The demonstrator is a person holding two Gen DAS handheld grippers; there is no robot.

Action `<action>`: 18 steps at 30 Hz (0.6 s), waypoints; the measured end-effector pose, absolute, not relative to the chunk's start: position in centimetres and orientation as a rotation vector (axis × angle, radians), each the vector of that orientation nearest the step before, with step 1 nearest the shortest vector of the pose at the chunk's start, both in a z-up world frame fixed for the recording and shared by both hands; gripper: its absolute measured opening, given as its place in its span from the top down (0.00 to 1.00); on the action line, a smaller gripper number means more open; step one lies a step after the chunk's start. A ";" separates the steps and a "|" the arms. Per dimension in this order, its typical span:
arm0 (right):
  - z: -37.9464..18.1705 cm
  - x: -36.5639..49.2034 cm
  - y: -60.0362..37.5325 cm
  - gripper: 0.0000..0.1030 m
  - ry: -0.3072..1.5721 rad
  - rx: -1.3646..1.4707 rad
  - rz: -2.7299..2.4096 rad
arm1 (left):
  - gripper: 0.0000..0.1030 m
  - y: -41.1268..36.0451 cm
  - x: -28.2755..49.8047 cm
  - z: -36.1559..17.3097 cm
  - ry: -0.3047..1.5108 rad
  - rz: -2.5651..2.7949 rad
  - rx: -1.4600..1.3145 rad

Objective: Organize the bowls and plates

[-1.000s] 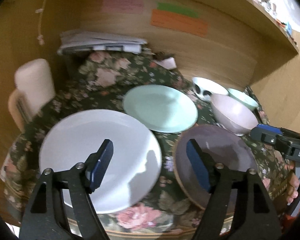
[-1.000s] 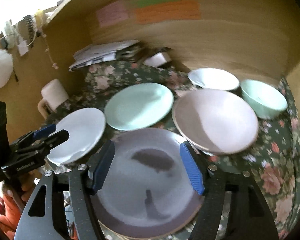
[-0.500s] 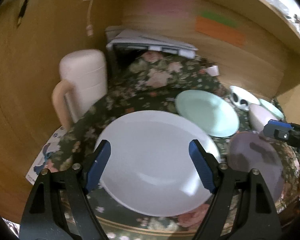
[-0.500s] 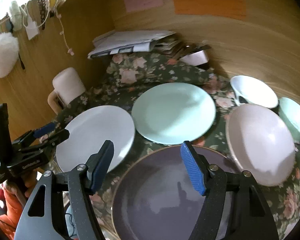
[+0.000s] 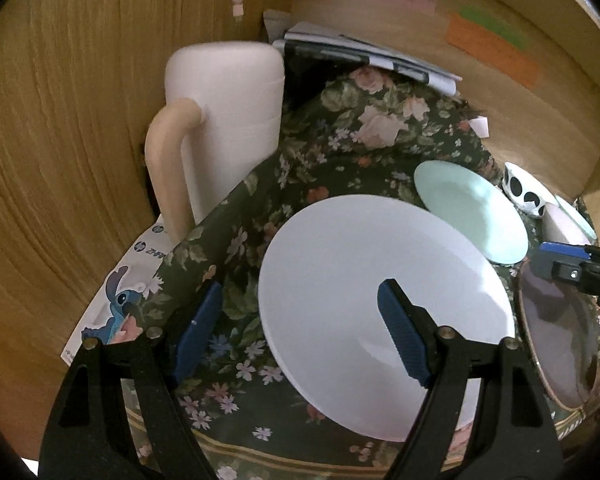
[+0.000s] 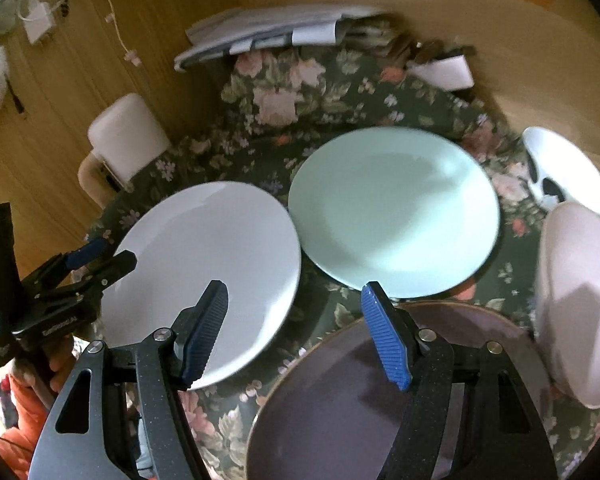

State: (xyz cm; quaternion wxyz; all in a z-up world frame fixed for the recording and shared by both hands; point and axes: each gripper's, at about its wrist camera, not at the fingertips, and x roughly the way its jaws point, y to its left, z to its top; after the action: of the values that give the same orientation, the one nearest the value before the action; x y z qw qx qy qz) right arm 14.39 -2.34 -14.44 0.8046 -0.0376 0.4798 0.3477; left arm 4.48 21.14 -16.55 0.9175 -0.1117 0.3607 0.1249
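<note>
Hovering over the near left part of the floral tablecloth, left gripper, jaws gaping and empty, straddling the left rim of the white plate. Leaving open cloth behind that plate; crowding the left edge, a white jug. Hanging with jaws parted and empty, right gripper, above the dark plate. Lying just behind, the mint plate; sitting at right, a pale pink bowl and a spotted bowl.

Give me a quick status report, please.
Left gripper open, straddling white plate rim. Right gripper open, empty, above dark plate. Nothing stacked yet; path clear.
</note>
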 end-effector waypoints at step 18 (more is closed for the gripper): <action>-17.4 16.0 1.3 0.67 1.161 -0.132 0.773 | 0.63 23.2 4.9 -18.2 0.811 0.197 -0.289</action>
State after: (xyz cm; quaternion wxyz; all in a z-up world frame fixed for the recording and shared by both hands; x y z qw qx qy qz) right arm 16.00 1.26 -17.35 0.7644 -0.0607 0.5343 0.3558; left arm 4.90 23.22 -18.20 0.9041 -0.1399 0.3923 0.0952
